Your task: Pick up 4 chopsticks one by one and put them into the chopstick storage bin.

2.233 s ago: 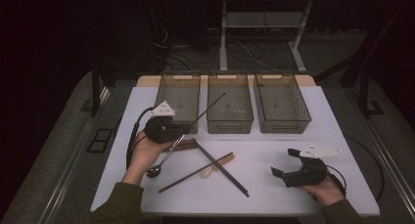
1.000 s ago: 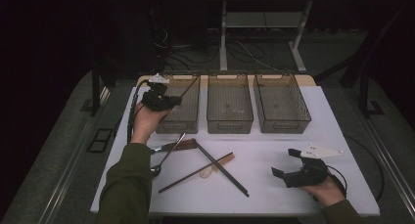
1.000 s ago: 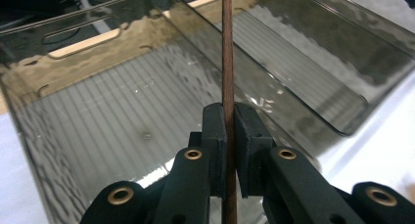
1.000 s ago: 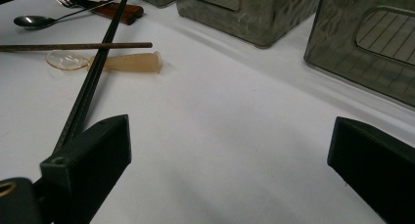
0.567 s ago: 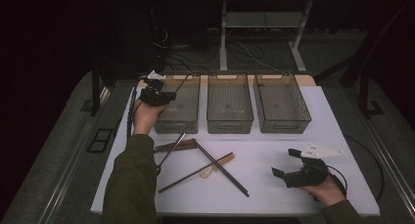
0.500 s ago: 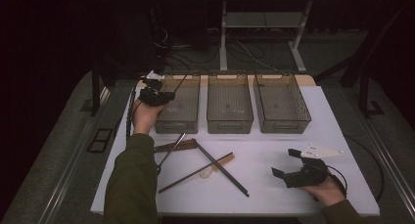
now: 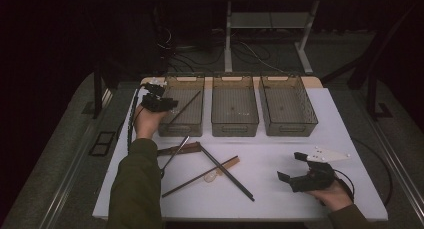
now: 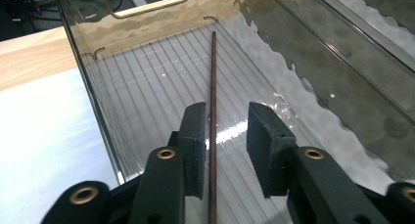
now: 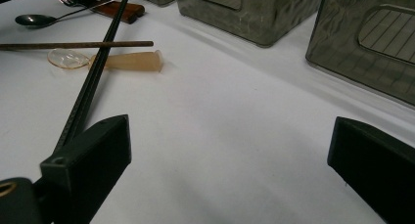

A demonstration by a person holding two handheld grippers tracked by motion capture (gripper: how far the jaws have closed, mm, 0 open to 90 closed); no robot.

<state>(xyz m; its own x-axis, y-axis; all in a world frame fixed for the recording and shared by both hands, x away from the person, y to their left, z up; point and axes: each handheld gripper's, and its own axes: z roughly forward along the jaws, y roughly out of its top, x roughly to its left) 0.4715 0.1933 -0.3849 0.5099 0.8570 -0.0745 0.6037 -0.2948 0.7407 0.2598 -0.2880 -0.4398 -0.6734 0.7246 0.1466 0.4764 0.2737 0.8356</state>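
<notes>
Surface: white table point(image 7: 280, 199) in a dark room, with three clear bins along its far edge.
Right gripper point(image 7: 300, 175): nearest the person, well to the right of the left bin, jaws wide apart over bare table and holding nothing; it sits where it did in the earlier frames.
Loose cutlery: just in front of the left bin, a black chopstick point(image 7: 227, 173) crossing a brown one point(image 7: 200, 177), a pale plastic spoon point(image 9: 105, 60), a metal spoon point(image 7: 174, 154) and a wood-handled fork point(image 7: 177, 149) (none of it blocks the bin).
Left bin point(image 7: 192, 126): leftmost of the three.
Brown chopstick point(image 8: 213, 87): inside the left bin, lying slantwise.
Left gripper point(image 8: 225, 136): over the left bin's near left corner, lower than a second ago; its jaws have just been opening, and the chopstick lies between the pads, beside one of them and unclamped.
</notes>
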